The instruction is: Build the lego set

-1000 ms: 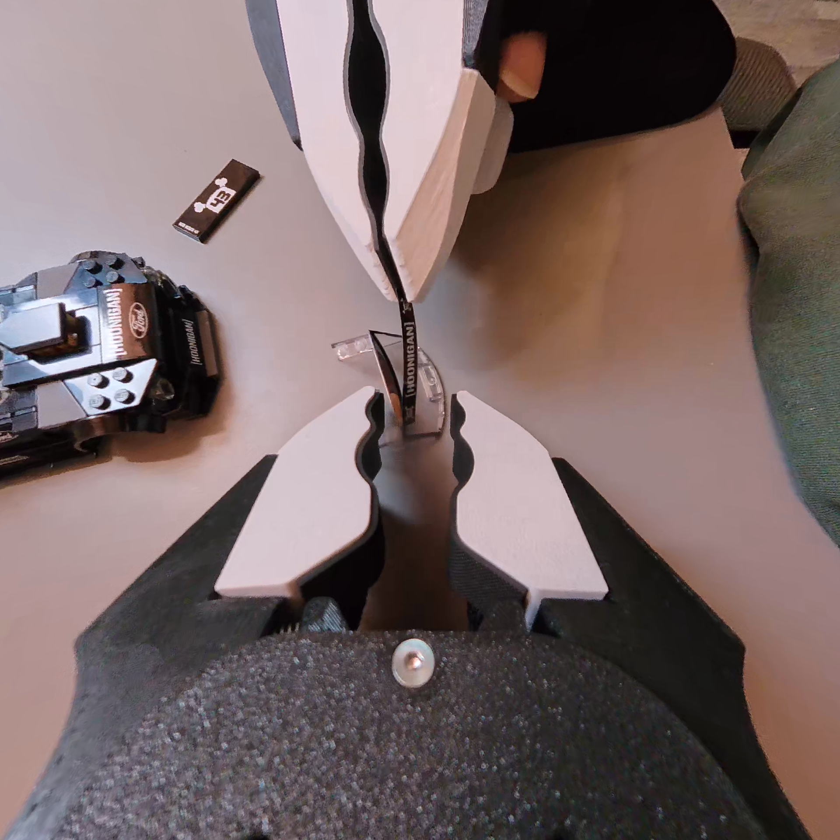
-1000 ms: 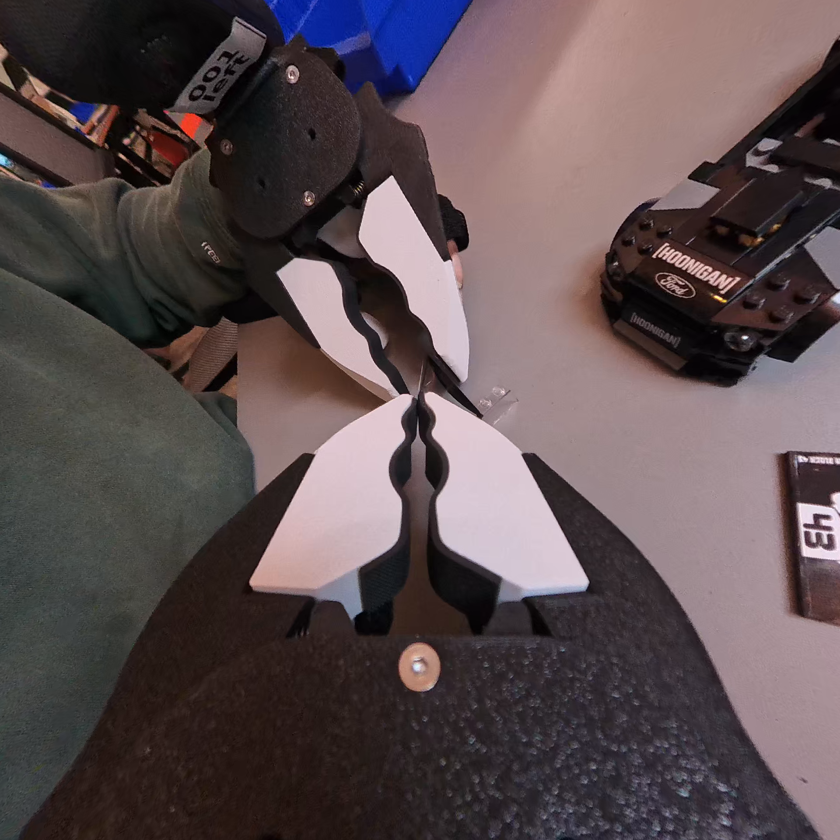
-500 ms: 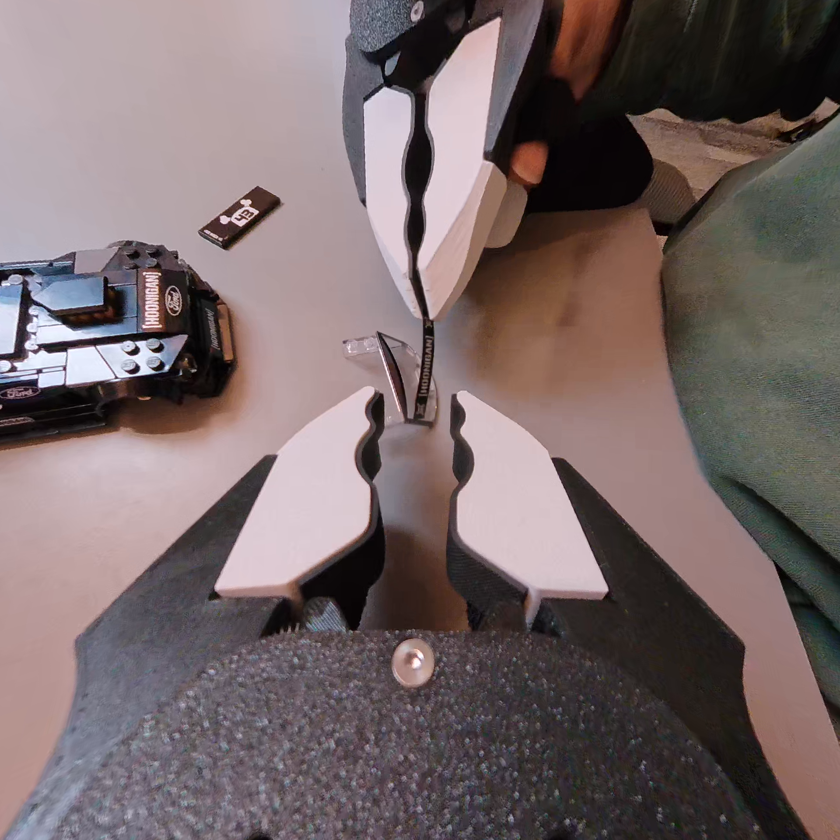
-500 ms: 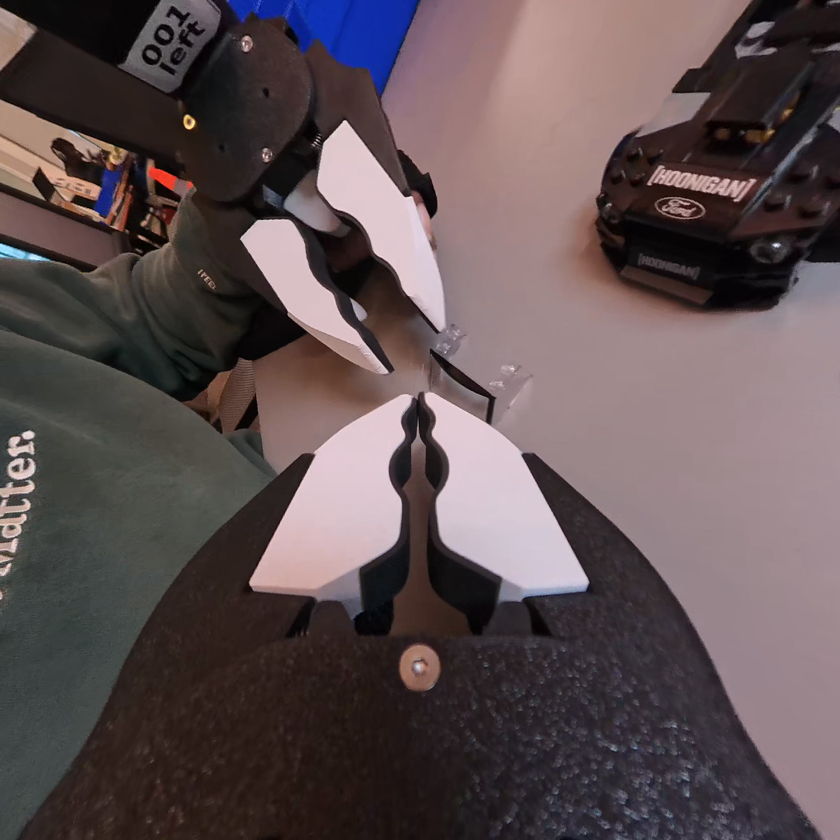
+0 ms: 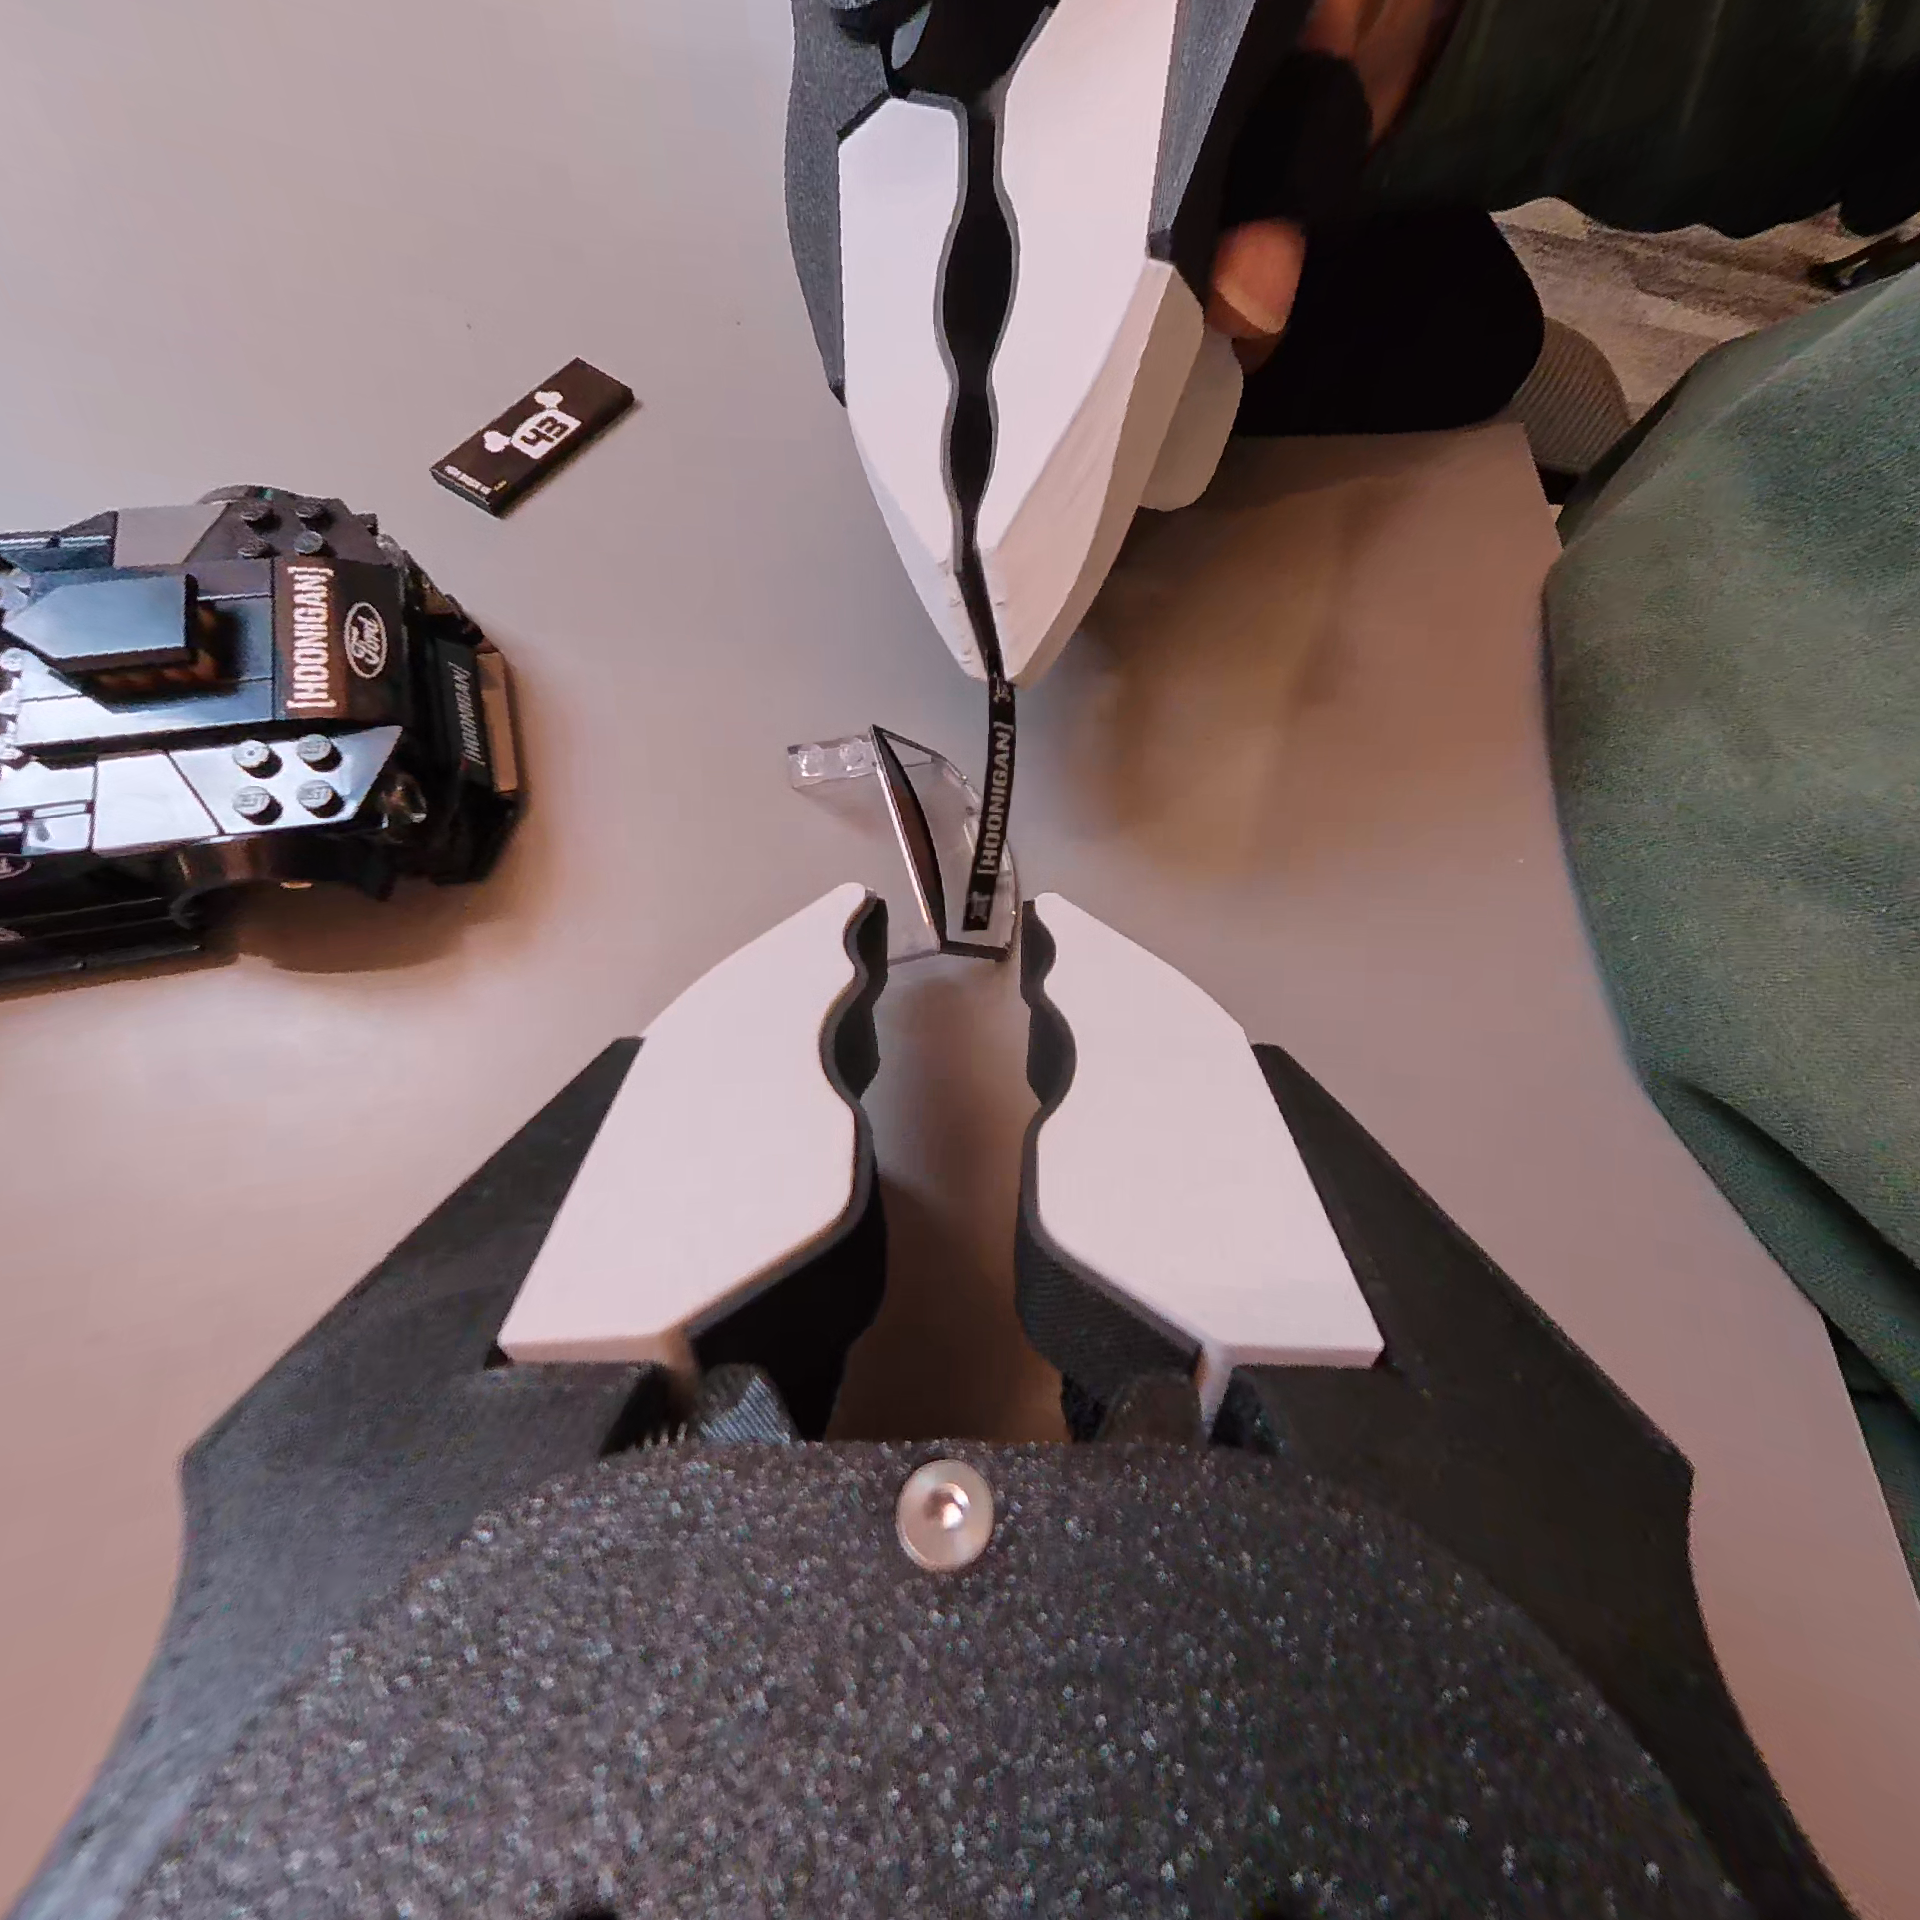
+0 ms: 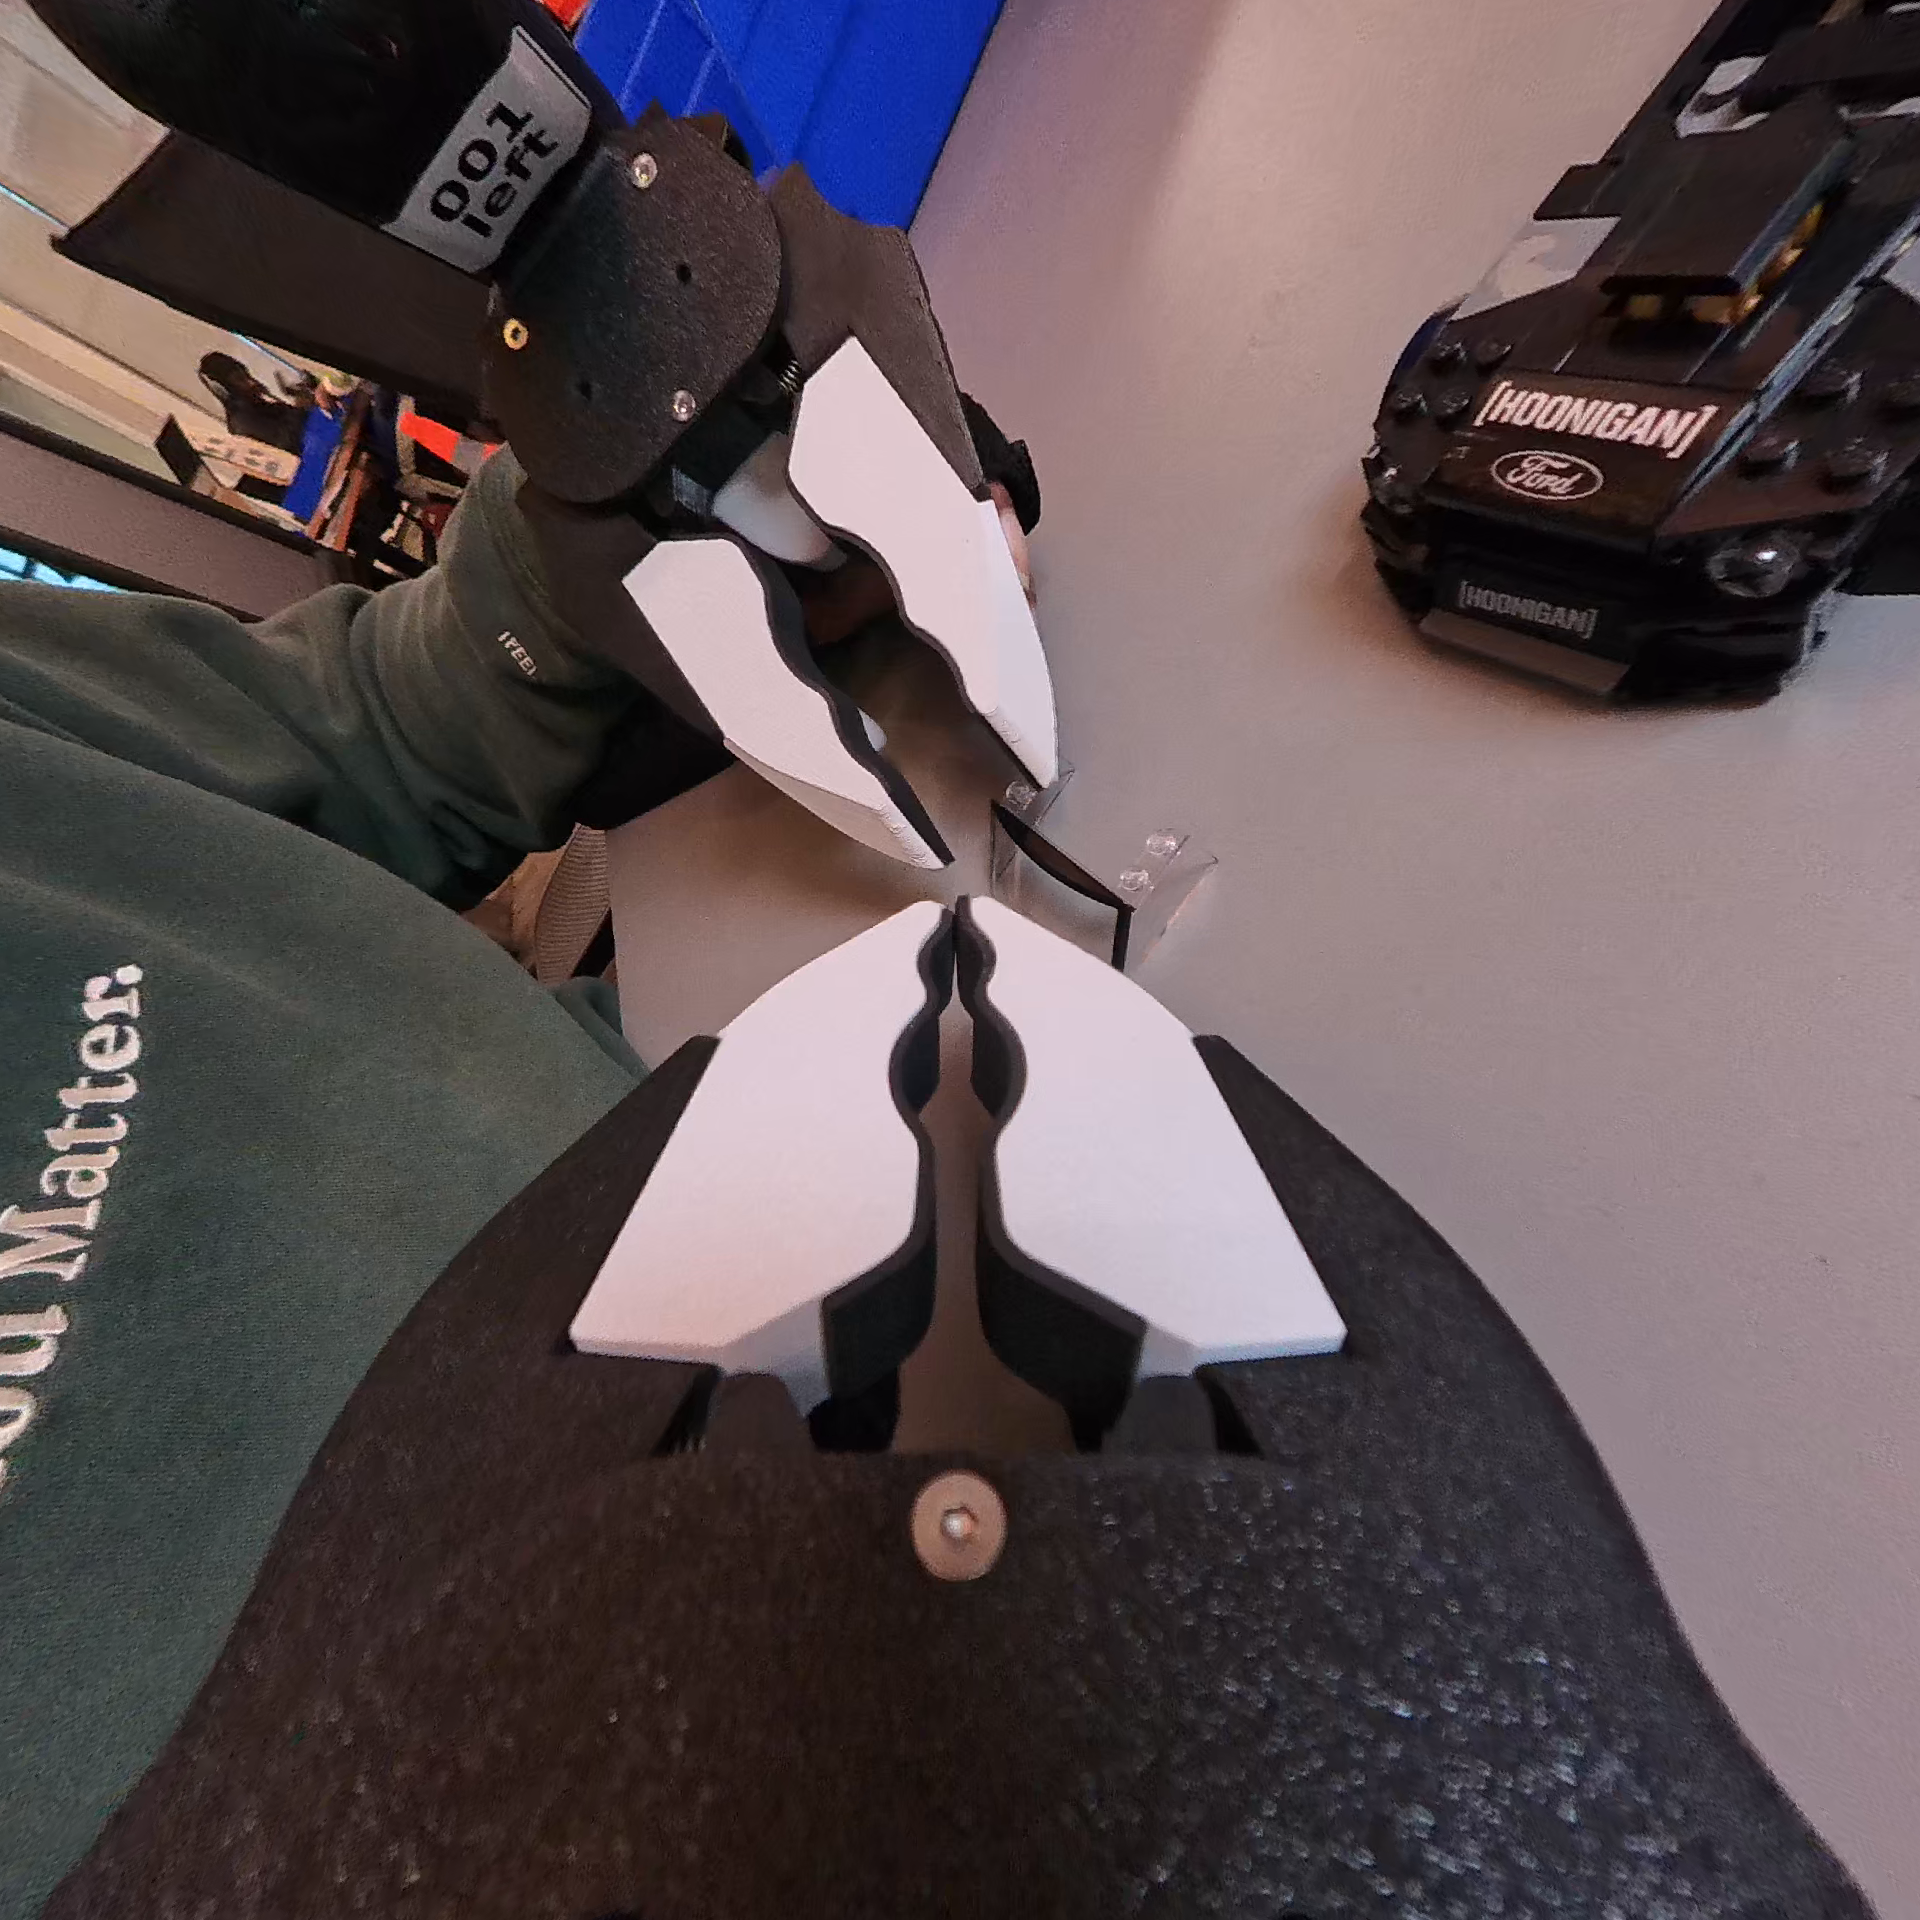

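Observation:
A clear windshield piece [image 5: 940, 831] with a black printed strip stands on edge on the grey table [image 5: 1299, 831]. My right gripper [image 5: 987, 670] comes down from above and is shut on the top end of the strip. My left gripper [image 5: 951, 914] is open, its two fingertips [image 5: 831, 935] close on either side of the piece's lower end. In the right wrist view the windshield [image 6: 1081, 883] sits just past my shut right gripper [image 6: 956, 906], with the left gripper [image 6: 992, 821] open around it. The black lego car [image 5: 239, 727] sits at the left, apart from both grippers.
A black printed tile [image 5: 532, 436] lies flat beyond the car. The car shows at upper right in the right wrist view [image 6: 1662, 468]. A green sleeve [image 5: 1766, 831] fills the right side, and a blue bin [image 6: 790, 94] stands at the table's far edge. The black printed tile [image 5: 532, 436] sits 12 cm or so from the ends of my right fingers.
The right gripper keeps its hold on the windshield strip and has tilted and shifted slightly. The left gripper stays open around the piece's lower end.

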Tool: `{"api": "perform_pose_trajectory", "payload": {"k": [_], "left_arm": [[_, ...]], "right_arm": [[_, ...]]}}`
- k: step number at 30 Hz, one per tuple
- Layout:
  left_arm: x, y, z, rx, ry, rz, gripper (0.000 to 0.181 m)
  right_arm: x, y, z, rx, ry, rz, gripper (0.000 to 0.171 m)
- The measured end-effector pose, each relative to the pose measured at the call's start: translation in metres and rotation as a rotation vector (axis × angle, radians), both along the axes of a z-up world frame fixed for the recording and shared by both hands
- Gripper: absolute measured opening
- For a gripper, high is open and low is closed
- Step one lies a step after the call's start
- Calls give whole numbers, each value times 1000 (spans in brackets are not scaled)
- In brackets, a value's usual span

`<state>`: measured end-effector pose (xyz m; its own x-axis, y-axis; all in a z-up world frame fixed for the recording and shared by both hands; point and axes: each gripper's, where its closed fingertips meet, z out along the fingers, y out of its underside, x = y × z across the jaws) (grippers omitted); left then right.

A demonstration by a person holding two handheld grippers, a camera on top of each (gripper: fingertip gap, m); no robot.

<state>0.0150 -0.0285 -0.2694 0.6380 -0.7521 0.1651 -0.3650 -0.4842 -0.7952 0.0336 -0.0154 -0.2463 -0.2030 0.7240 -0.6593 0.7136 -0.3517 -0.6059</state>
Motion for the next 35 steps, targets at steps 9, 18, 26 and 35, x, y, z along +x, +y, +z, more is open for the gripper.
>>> {"api": "perform_pose_trajectory", "payload": {"k": [9, 18, 26, 35], "left_arm": [[-1, 0, -1, -10, -5, 6, 19], [-2, 1, -1, -15, -7, 10, 18], [-2, 1, -1, -19, -8, 11, 17], [-1, 1, -2, -24, -4, 8, 14]], "right_arm": [[-1, 1, -5, 16, -21, -9, 0], [-1, 0, -6, 17, -23, -3, 0], [-1, 0, -6, 21, -24, -2, 0], [-1, 0, -7, 28, -25, -6, 0]]}}
